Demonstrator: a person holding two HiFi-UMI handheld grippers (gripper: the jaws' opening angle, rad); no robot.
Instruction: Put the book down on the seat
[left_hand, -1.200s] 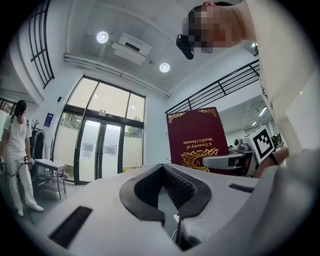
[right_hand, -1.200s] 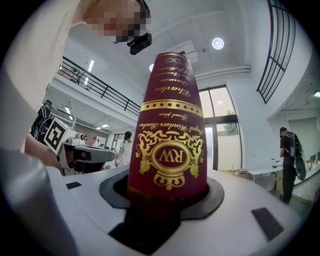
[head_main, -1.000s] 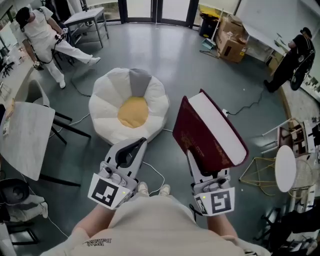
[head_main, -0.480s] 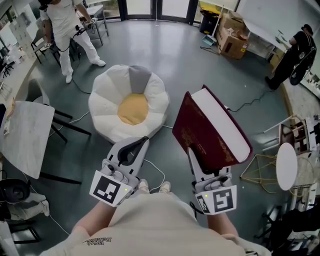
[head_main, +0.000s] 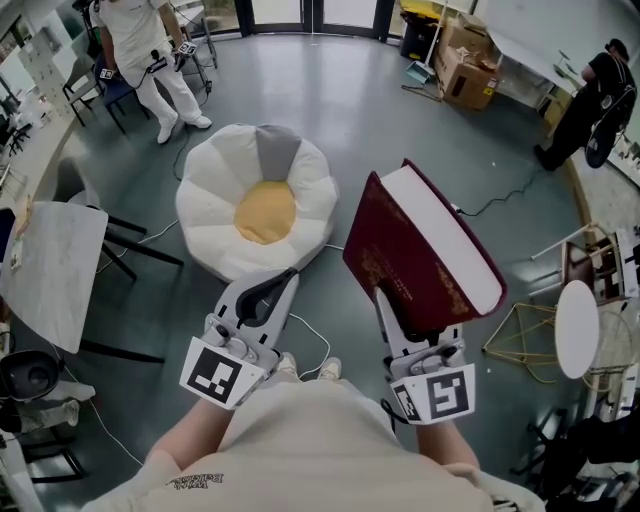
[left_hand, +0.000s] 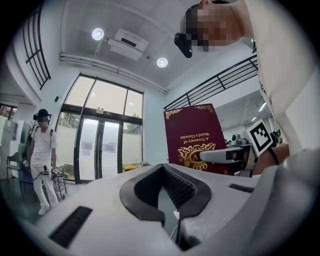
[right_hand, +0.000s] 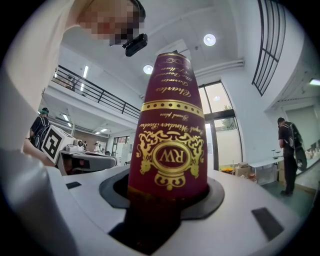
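The seat (head_main: 265, 210) is a white flower-shaped floor cushion with a yellow centre, lying ahead and left of both grippers. My right gripper (head_main: 386, 302) is shut on the lower edge of a thick dark red book (head_main: 410, 260) with gold print, held up in the air to the right of the seat. In the right gripper view the book's spine (right_hand: 167, 135) rises from between the jaws of the right gripper (right_hand: 167, 200). My left gripper (head_main: 288, 278) is shut with nothing in it, just short of the seat's near edge. The left gripper view shows the left gripper (left_hand: 162, 167) and the book (left_hand: 192, 140).
A marble-topped table (head_main: 50, 270) with black legs stands at the left. At the right are a small round white table (head_main: 575, 335) and a wire chair (head_main: 530, 340). Cardboard boxes (head_main: 465, 65) sit at the back. One person (head_main: 140, 45) stands back left, another (head_main: 590, 95) back right. A cable (head_main: 310, 350) crosses the floor.
The person in white has walked from the far left towards the back. The book and both grippers have shifted only slightly.
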